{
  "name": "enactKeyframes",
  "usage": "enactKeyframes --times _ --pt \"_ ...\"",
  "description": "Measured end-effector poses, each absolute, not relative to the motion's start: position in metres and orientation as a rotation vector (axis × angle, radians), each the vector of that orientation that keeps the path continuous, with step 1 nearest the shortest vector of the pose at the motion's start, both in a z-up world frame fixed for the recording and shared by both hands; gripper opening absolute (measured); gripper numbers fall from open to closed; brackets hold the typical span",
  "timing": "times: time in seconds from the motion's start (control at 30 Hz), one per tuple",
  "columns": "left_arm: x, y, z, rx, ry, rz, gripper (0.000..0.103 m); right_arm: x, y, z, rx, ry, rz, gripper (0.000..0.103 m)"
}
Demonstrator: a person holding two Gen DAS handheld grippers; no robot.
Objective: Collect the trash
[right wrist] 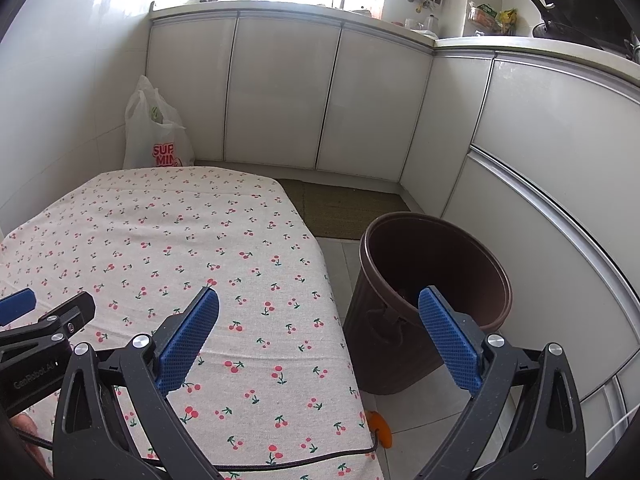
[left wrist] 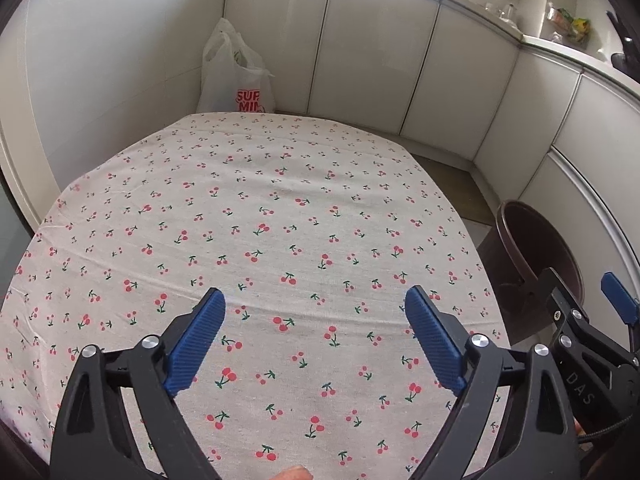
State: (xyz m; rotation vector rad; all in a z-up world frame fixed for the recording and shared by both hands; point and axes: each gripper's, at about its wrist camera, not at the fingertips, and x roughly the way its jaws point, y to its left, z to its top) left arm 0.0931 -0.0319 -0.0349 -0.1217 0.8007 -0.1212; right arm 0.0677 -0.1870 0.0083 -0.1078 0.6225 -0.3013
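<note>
Two claws, one bin, one bag, one table. The left claw hangs over the table, jaws spread wide, gripping nothing. The right claw is equally spread and empty, straddling the table edge. The bin is dark brown, ribbed and round, standing on the floor at right of frame, behind the right claw's right finger. A white bag sits upper left, beyond the table.

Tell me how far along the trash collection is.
Looks done or nearly: the cherry tablecloth shows no trash, and something dark lies in the brown bin. Both the left tool and right tool are open, empty. An orange object remains on the floor.
</note>
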Motion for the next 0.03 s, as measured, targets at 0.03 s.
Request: enactKeyframes --times 0.03 --pt "0.0937 -0.0300 -0.0358 -0.134 0.807 -0.119 0.089 0.0678 -0.1872 0.0084 -0.109 0.623 -0.300 0.096"
